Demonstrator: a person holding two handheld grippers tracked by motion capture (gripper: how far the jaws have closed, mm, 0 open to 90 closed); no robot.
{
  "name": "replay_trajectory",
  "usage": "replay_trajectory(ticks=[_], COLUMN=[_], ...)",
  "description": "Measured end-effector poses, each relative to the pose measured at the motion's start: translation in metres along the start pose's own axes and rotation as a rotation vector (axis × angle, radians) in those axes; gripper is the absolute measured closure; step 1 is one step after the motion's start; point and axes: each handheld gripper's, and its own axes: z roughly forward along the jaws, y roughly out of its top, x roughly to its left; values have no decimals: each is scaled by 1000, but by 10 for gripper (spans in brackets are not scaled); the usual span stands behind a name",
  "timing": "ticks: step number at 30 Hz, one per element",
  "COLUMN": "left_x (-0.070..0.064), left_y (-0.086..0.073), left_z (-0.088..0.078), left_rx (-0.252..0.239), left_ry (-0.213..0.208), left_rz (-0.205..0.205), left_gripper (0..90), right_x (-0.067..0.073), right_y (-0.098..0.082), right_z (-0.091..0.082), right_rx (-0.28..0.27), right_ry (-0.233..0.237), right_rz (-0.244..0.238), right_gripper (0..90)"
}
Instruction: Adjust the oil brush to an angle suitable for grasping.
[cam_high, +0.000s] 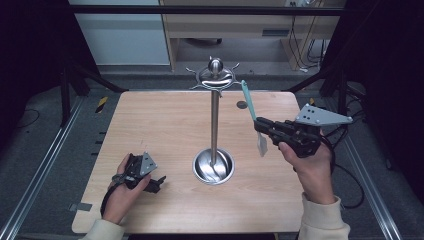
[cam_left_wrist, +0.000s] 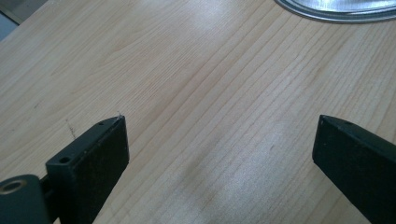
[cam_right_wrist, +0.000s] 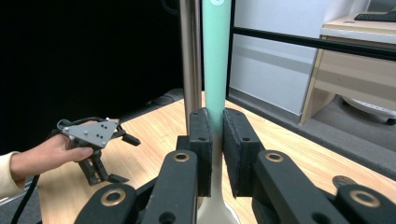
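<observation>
1. Gripping a spatula (cam_high: 252, 117), the right gripper (cam_high: 260, 131) has its jaws clamped on the teal handle, held above the table (cam_high: 165, 125) to the right of the stand (cam_high: 214, 120).
2. Its handle rises up and slightly left from the jaws in the high view; the white blade hangs below them, clear of the tabletop.
3. From the right gripper view, the spatula (cam_right_wrist: 216, 70) stands nearly upright between the two black pads (cam_right_wrist: 201, 144), which press on it from both sides, with the stand's steel pole (cam_right_wrist: 190, 60) just beside it on the left.
4. The stand has a round dish base near the table's middle and a ring of hooks at the top.
5. The left gripper (cam_high: 156, 185) rests low at the table's near left, held in the left hand (cam_high: 125, 192), well apart from the stand's base.
6. Its jaws are wide apart in the left gripper view, with bare wood between them and the rim of the base (cam_left_wrist: 336, 14) at the top edge.
7. A small dark disc (cam_high: 242, 104) lies on the table's far side, right of the pole.
</observation>
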Motion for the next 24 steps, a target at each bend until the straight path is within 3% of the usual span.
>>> replay_trajectory(ticks=[7, 24], left_x=[0, 2], left_y=[0, -1], left_z=[0, -2], left_rx=[-3, -8], left_ry=[3, 9], left_rz=[-2, -9], left_gripper=[34, 34], right_x=[2, 2], right_y=[-4, -6], right_z=[14, 21], right_rx=[-9, -15], right_ry=[3, -7], right_rz=[13, 6], right_gripper=[825, 826])
